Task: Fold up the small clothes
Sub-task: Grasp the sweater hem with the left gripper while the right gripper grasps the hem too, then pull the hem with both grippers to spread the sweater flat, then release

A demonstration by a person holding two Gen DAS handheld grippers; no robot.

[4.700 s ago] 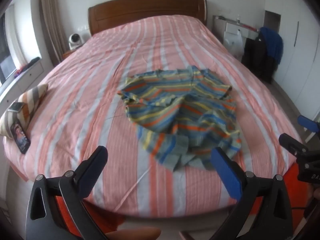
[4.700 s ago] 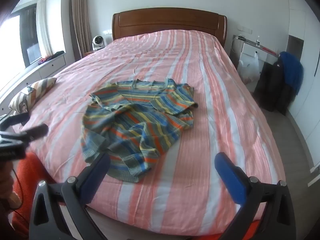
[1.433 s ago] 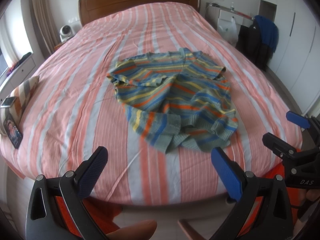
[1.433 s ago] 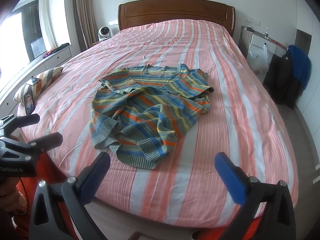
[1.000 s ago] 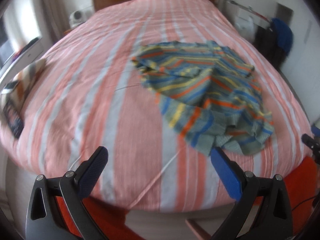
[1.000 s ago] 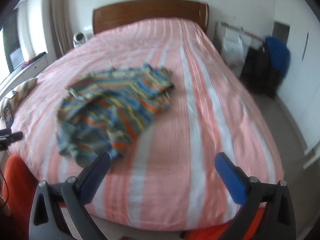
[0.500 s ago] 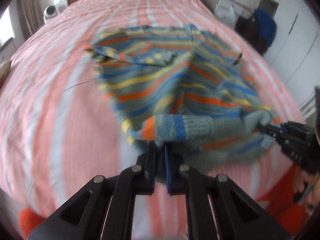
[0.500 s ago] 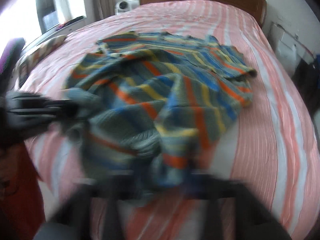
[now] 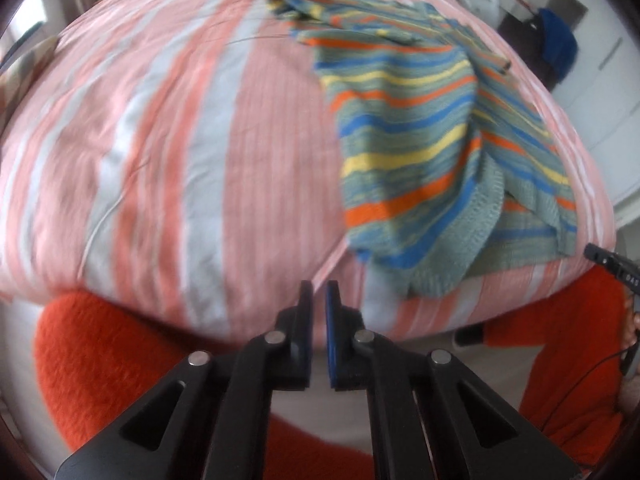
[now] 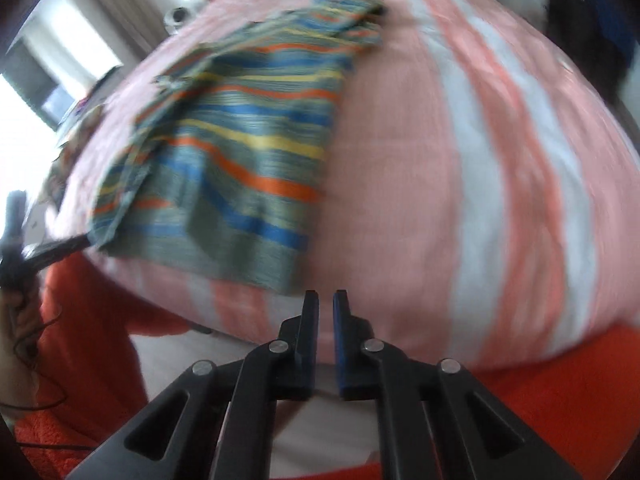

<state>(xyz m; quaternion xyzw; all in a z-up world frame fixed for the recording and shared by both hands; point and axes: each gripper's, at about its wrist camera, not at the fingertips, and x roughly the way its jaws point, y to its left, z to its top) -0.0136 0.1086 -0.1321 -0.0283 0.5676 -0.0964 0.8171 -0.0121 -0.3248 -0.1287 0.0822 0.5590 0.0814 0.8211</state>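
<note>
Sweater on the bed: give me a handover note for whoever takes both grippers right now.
Left gripper: shut and empty, at the near bed edge, left of the sweater hem.
Right gripper: jaws a crack apart, just been opening, nothing between them, beside the hem's right corner.
Sweater: lies lengthwise, hem at the near edge, mostly spread, with a rumpled overlap running along it.
Done: laid out, it seems.
Left: smooth the overlap, then make every fold.
</note>
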